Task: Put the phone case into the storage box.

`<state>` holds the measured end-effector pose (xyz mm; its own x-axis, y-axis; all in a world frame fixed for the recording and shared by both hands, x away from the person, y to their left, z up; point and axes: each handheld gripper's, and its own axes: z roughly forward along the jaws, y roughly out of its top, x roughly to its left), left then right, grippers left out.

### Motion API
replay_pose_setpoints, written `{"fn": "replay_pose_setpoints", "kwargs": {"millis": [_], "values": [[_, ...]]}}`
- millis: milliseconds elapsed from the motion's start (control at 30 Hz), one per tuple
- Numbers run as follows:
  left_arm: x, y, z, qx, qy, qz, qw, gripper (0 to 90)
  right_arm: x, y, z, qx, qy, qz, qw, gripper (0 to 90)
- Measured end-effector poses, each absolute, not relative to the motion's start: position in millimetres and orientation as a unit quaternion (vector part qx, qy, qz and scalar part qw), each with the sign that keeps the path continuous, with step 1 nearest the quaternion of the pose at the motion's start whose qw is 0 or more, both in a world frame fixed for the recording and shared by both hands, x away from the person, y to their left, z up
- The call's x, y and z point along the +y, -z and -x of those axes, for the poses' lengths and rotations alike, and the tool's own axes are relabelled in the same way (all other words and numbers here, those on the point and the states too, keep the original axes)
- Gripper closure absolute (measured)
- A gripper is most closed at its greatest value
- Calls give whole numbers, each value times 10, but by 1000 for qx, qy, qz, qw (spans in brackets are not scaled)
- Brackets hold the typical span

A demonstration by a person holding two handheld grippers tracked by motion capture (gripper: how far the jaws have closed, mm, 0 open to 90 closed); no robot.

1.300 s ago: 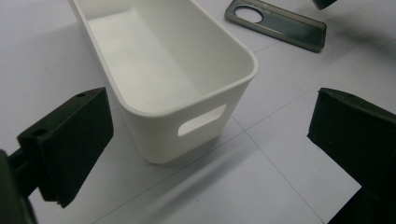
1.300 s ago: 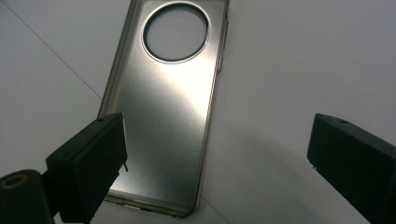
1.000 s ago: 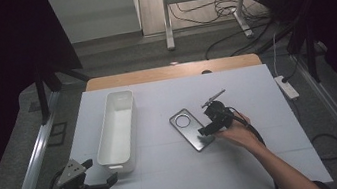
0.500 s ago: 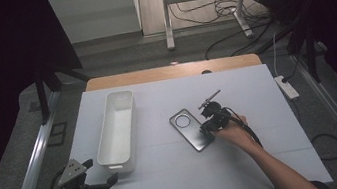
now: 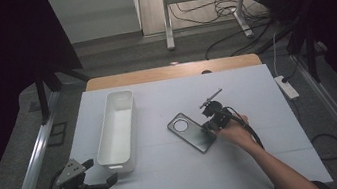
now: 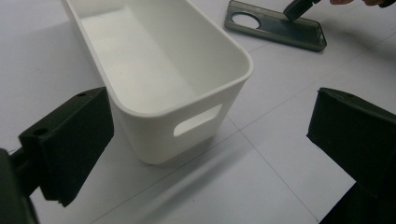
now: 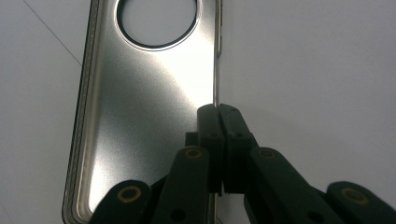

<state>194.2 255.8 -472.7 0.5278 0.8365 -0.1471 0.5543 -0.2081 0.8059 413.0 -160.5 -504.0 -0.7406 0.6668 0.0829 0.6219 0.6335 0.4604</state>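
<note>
Grey phone case (image 7: 140, 121) — edge pinched by right gripper (image 7: 218, 109) fingers.

A grey, glossy phone case (image 5: 192, 132) lies flat, inner side up, just right of the middle of the white surface (image 5: 256, 86). Its round camera hole points toward ten o'clock. Thin raised walls run around its edge, one long wall pinched.

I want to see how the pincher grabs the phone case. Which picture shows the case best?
The right gripper view: the phone case is close up, and the right gripper pinches its side rim. The high view shows it small on the table; the left gripper view shows it far off.
</note>
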Motion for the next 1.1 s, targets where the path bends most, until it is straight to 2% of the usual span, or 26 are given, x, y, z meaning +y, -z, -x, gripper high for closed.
{"fn": "replay_pose_setpoints", "kwargs": {"millis": [433,1100], "values": [[2567,4727,-1955,447,-148,-764,441,15,-1685,4903,-4040,894,-270,-353,62,887],[2472,4619,-1967,433,-153,-771,441,0,-1919,4660,-3893,875,-316,-361,70,887]]}}
